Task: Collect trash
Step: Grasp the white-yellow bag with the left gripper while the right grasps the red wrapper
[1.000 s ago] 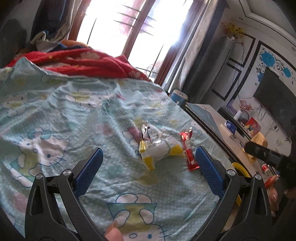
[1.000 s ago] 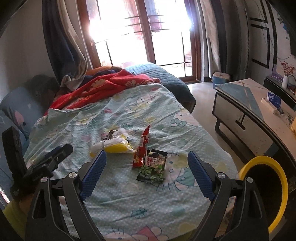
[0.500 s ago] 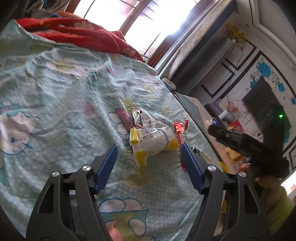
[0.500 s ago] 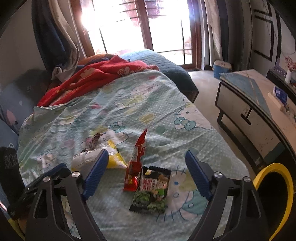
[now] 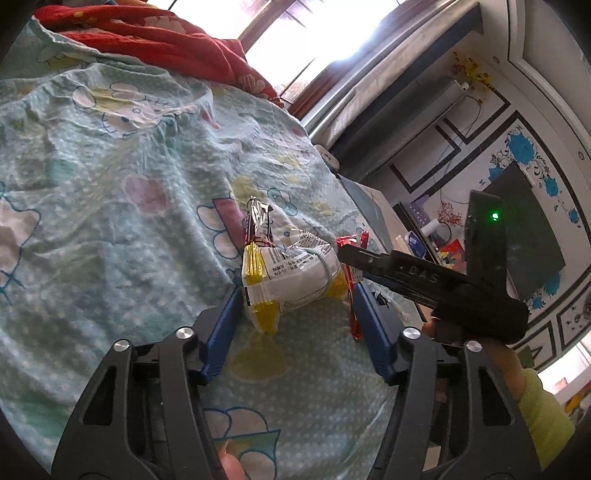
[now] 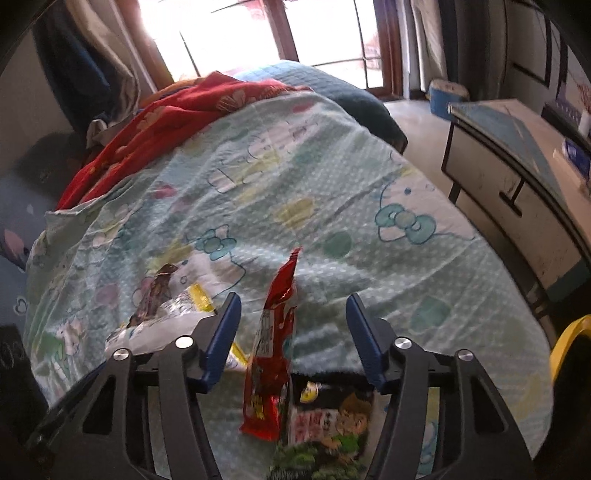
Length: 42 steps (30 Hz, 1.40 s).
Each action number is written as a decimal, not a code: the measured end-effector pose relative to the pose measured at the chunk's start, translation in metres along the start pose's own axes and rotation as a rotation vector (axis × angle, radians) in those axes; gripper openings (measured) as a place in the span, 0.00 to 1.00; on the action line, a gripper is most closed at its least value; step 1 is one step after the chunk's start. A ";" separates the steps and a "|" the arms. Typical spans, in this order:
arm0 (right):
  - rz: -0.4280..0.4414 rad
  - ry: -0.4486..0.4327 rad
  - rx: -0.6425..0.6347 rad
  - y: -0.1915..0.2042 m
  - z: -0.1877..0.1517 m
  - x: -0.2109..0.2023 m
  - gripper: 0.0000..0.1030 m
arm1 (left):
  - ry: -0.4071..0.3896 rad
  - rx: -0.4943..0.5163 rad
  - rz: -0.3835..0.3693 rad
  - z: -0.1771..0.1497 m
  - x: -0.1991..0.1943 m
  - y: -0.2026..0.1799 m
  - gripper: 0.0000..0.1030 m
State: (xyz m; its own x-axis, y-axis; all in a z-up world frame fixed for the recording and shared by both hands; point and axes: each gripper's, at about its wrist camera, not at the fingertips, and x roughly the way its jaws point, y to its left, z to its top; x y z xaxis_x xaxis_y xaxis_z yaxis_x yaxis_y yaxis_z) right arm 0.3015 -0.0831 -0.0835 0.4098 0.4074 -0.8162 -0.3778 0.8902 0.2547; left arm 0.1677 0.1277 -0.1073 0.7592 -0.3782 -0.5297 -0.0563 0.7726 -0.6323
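Observation:
Snack wrappers lie on a light blue cartoon bedsheet (image 5: 110, 206). In the left wrist view my left gripper (image 5: 295, 291) is open, its blue fingers on either side of a yellow and white chip bag (image 5: 291, 277). A dark foil wrapper (image 5: 258, 221) lies just beyond it. In the right wrist view my right gripper (image 6: 293, 306) is open over a red wrapper (image 6: 273, 354) and a green and black packet (image 6: 325, 435). The chip bag (image 6: 166, 325) lies at its left. The right gripper body (image 5: 424, 280) shows in the left view.
A red blanket (image 6: 177, 122) is bunched at the far end of the bed. A cabinet (image 6: 517, 177) stands at the right of the bed. A yellow-rimmed bin (image 6: 569, 347) stands by the bed's near right corner. A bright window (image 6: 258, 33) is behind.
Both grippers have moved forward and down toward the wrappers. The left fingers have narrowed around the chip bag. The right gripper now hangs over the red wrapper and green packet.

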 end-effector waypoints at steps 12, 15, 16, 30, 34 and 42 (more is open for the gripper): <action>0.046 0.001 -0.013 0.010 -0.009 -0.005 0.18 | 0.002 0.012 -0.020 -0.004 -0.010 -0.002 0.15; 0.057 -0.017 -0.024 0.015 -0.011 -0.014 0.18 | 0.001 0.036 -0.016 -0.008 -0.017 -0.007 0.13; 0.063 -0.025 -0.029 0.017 -0.012 -0.018 0.18 | 0.004 0.039 -0.015 -0.009 -0.018 -0.008 0.12; 0.135 -0.127 -0.093 0.034 -0.030 -0.081 0.17 | -0.049 0.158 -0.006 -0.013 -0.048 -0.050 0.09; 0.134 -0.164 -0.098 0.031 -0.037 -0.102 0.17 | -0.063 0.193 -0.012 -0.013 -0.054 -0.065 0.09; 0.108 -0.225 -0.064 0.000 -0.052 -0.142 0.17 | -0.078 0.263 -0.039 -0.019 -0.060 -0.095 0.08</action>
State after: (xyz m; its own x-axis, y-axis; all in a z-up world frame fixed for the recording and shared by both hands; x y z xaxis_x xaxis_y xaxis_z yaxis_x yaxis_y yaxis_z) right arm 0.2003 -0.1513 0.0058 0.5358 0.5407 -0.6484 -0.4781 0.8273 0.2949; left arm 0.1150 0.0678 -0.0260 0.8055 -0.3778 -0.4566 0.1365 0.8681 -0.4773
